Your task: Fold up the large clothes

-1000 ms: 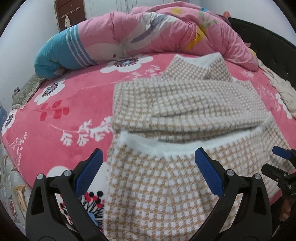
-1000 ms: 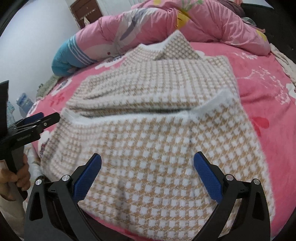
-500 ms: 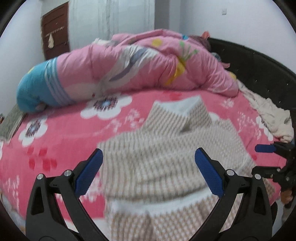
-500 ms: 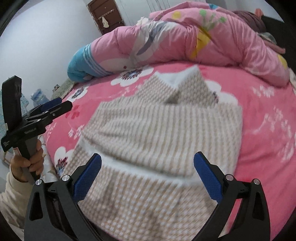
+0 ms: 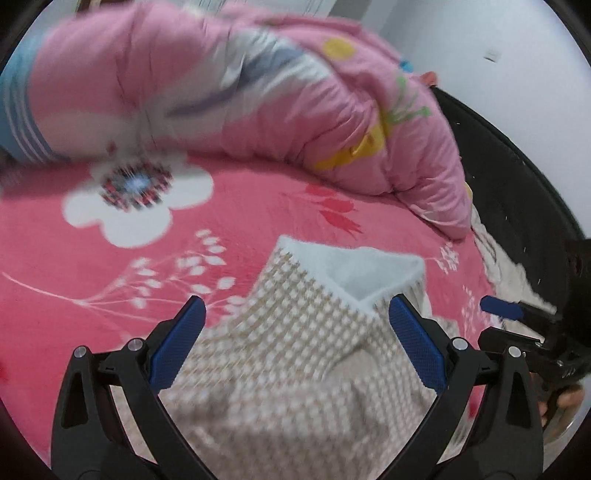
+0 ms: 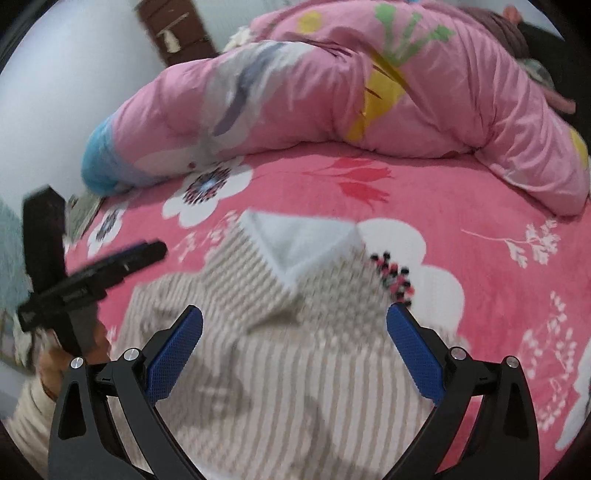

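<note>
A beige-and-white checked garment (image 5: 295, 354) lies partly folded on the pink floral bed (image 5: 110, 266), its white-lined collar (image 5: 362, 269) pointing away from me. My left gripper (image 5: 295, 343) hovers open above the garment's upper part, nothing between its blue pads. In the right wrist view the same garment (image 6: 280, 362) and collar (image 6: 295, 243) sit below my right gripper (image 6: 295, 350), which is also open and empty. The right gripper (image 5: 517, 325) shows at the right edge of the left wrist view; the left gripper (image 6: 103, 269) appears at the left of the right wrist view, held by a hand.
A rolled pink quilt (image 5: 258, 92) with a blue end lies across the back of the bed. A black padded bed frame (image 5: 517, 166) curves along the right side, with a cream cloth (image 5: 506, 266) beside it. A brown door (image 6: 177, 29) stands behind.
Both grippers have moved forward over the garment from its hem toward the collar. The views now show the collar and quilt much closer; both grippers stay open.
</note>
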Motion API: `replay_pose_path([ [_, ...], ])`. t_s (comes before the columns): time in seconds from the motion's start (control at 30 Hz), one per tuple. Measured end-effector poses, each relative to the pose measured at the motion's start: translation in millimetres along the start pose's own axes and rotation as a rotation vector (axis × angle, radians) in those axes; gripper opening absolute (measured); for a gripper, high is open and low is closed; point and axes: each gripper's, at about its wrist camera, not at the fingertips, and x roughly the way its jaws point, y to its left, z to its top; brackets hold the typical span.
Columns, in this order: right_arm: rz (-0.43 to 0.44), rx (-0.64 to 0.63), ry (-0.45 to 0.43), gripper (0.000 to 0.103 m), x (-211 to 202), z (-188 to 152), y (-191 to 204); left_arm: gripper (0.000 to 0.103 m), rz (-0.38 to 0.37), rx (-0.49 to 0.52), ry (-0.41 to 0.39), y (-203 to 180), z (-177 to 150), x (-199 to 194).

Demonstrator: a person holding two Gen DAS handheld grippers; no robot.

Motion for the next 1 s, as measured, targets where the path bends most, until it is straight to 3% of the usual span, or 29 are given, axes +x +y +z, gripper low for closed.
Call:
replay_pose_path([
  [0.1,0.011,0.079,0.025,0.097,30.7,28.5,-19.1,0.097,-0.091,-0.090,0.047,18.2,15.4,38.8],
  [0.23,0.032,0.161,0.072,0.097,65.9,49.3,-37.3,0.097,-0.087,-0.202,0.097,41.2,24.4,79.0],
  [0.4,0.078,0.221,0.133,0.096,99.6,57.2,-48.0,0.095,-0.092,-0.212,0.096,43.5,26.1,95.9],
  [0.53,0.099,0.214,0.156,0.079,102.4,52.3,-45.6,0.090,-0.159,-0.180,0.113,31.3,26.1,102.9],
  [0.57,0.108,0.209,0.159,0.071,100.4,50.3,-44.9,0.079,-0.178,-0.174,0.120,28.5,25.6,103.0],
  [0.6,0.117,0.204,0.163,0.067,96.5,47.1,-43.6,0.074,-0.198,-0.168,0.135,25.1,25.1,102.7],
  [0.77,0.175,0.164,0.160,0.038,69.2,32.6,-42.0,0.073,-0.301,-0.154,0.118,16.1,21.0,74.4],
  [0.87,0.199,0.120,0.154,0.028,45.9,17.8,-37.9,0.073,-0.383,-0.132,0.112,9.9,14.6,45.8],
  [1.0,0.226,0.005,0.135,0.027,11.5,-12.4,-23.7,0.073,-0.448,-0.032,0.124,-2.8,-10.3,0.3],
])
